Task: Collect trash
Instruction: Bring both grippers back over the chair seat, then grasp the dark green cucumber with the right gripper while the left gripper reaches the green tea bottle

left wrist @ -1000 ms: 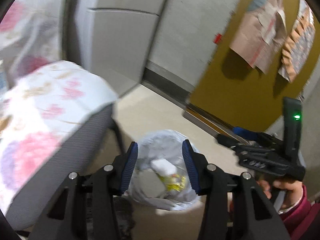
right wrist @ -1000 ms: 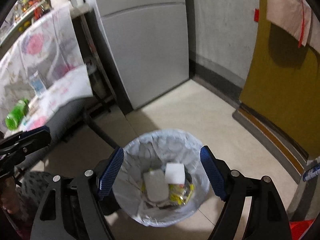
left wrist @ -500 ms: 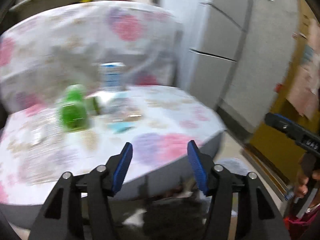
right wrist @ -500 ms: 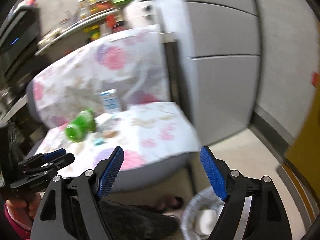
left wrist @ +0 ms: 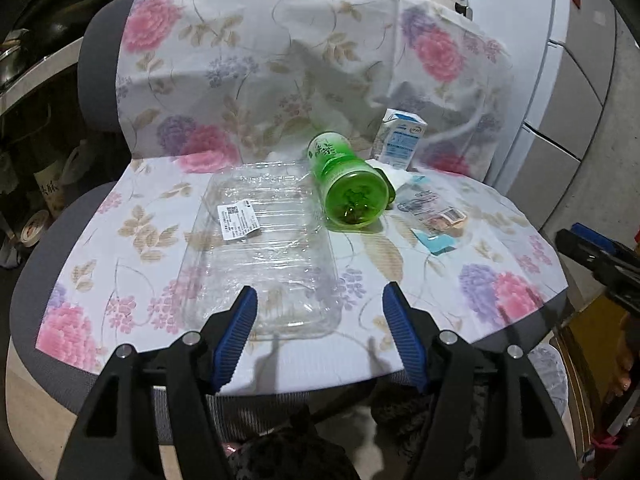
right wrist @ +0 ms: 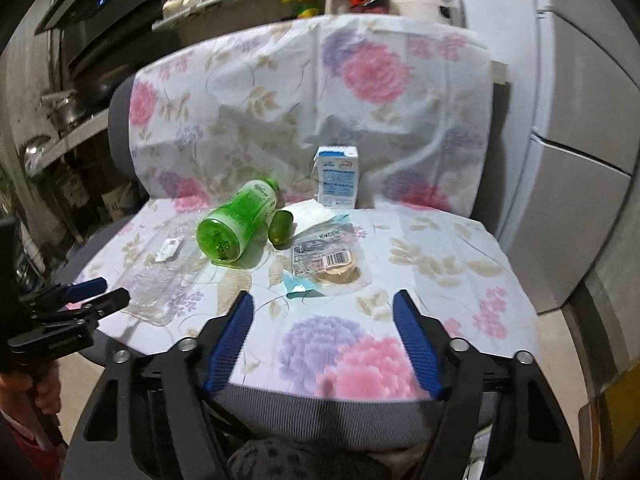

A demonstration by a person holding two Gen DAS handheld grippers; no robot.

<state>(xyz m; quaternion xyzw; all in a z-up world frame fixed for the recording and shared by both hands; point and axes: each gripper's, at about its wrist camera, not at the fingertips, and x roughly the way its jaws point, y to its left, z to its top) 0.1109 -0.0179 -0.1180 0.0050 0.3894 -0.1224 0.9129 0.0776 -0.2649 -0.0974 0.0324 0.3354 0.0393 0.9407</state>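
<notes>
Both grippers hang over the front edge of a chair seat draped in a flowered cloth — and both are empty. The left gripper has its blue fingers well apart, having just been opening, with nothing clamped; the near end of one clear plastic tray lies just ahead of the left finger, not touched by either pad. The right gripper also stands apart, its fingers having just been closing a little, with only bare cloth between them. Now the count of the trash on the seat. One green bottle lies on its side, base toward the camera, ahead of the left gripper and beyond the tray's far right corner. One small white-and-blue carton stands upright at the back, straight ahead of the right gripper against the chair back. One clear wrapper with a barcode lies flat just ahead of the right fingers, a small teal scrap at its near edge — the closest piece to that gripper. One dark green item rests beside the bottle; what it is cannot be told. A hand holds the left gripper at the far left of the right wrist view.
</notes>
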